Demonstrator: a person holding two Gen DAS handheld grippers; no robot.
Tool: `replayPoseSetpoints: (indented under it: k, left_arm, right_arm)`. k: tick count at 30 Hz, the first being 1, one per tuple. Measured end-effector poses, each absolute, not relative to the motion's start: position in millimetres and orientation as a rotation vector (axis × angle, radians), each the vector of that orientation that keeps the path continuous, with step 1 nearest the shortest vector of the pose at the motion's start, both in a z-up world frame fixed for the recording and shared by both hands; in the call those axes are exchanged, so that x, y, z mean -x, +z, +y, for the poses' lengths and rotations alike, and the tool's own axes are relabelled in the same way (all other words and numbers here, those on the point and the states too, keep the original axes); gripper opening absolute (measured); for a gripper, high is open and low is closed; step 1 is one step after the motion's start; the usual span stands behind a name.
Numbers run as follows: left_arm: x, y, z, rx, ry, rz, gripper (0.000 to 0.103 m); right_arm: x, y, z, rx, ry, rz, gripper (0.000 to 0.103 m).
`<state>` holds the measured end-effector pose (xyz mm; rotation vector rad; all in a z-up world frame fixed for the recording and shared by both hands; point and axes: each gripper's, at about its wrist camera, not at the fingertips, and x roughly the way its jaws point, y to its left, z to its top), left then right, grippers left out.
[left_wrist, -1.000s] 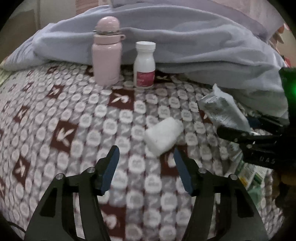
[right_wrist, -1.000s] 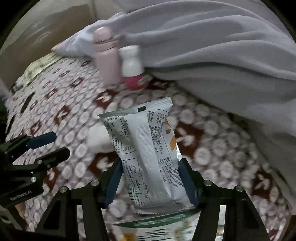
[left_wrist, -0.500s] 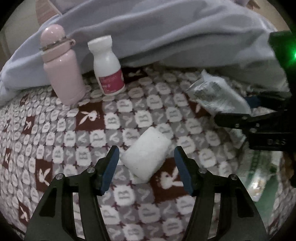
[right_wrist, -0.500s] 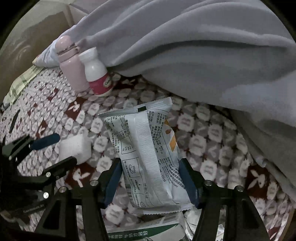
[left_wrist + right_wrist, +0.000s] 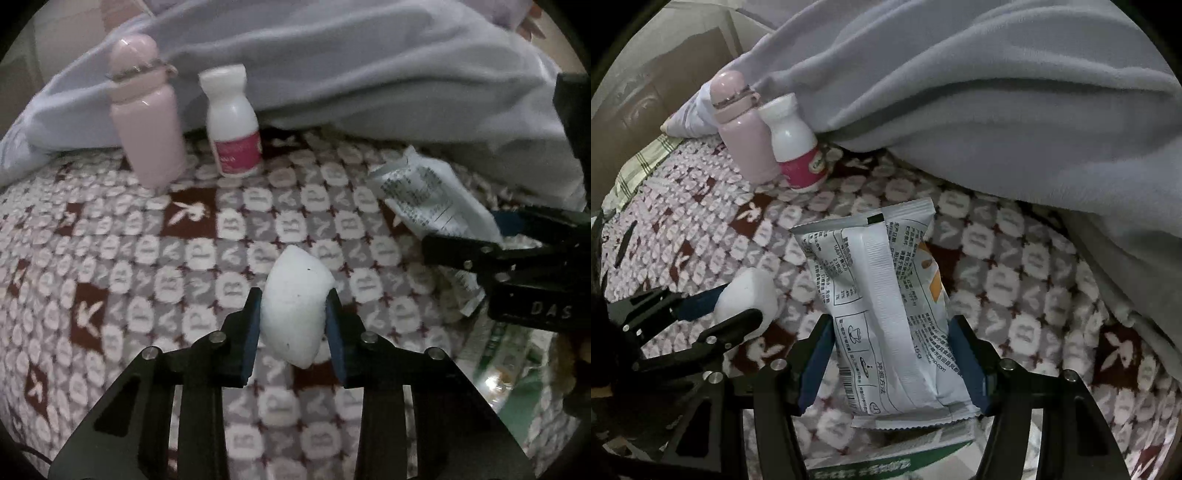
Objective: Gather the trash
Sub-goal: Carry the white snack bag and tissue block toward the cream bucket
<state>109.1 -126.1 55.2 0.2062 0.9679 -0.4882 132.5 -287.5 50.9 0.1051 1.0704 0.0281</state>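
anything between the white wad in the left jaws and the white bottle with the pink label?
Nothing but bare patterned bedspread between the white wad and the white bottle; the left wrist view shows it. The pink flask stands off to the side.

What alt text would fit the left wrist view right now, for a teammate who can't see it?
The left gripper is shut on a white tissue wad over a patterned bedspread. Behind stand a pink bottle and a white pill bottle against a grey blanket; at right, the right gripper holds a snack packet.

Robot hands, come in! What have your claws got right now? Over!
Left claw shut on white wad. Right claw shut on snack packet. Nothing blocking; pink flask, pill bottle stand behind.
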Motion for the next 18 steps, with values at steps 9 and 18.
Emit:
replayPoseSetpoints:
  k: [9,18]
  left_arm:
    - [-59.7,91.9,-112.6,-0.167,-0.462,0.938,0.03]
    - [-1.9,110.1,-115.1,-0.111,-0.485,0.922,0.03]
  right_arm:
    - [-91.8,93.4,-269.2,-0.107,0.084,1.022,0.062]
    - [-7.8,113.5,-280.8,-0.123,0.062,1.016,0.062]
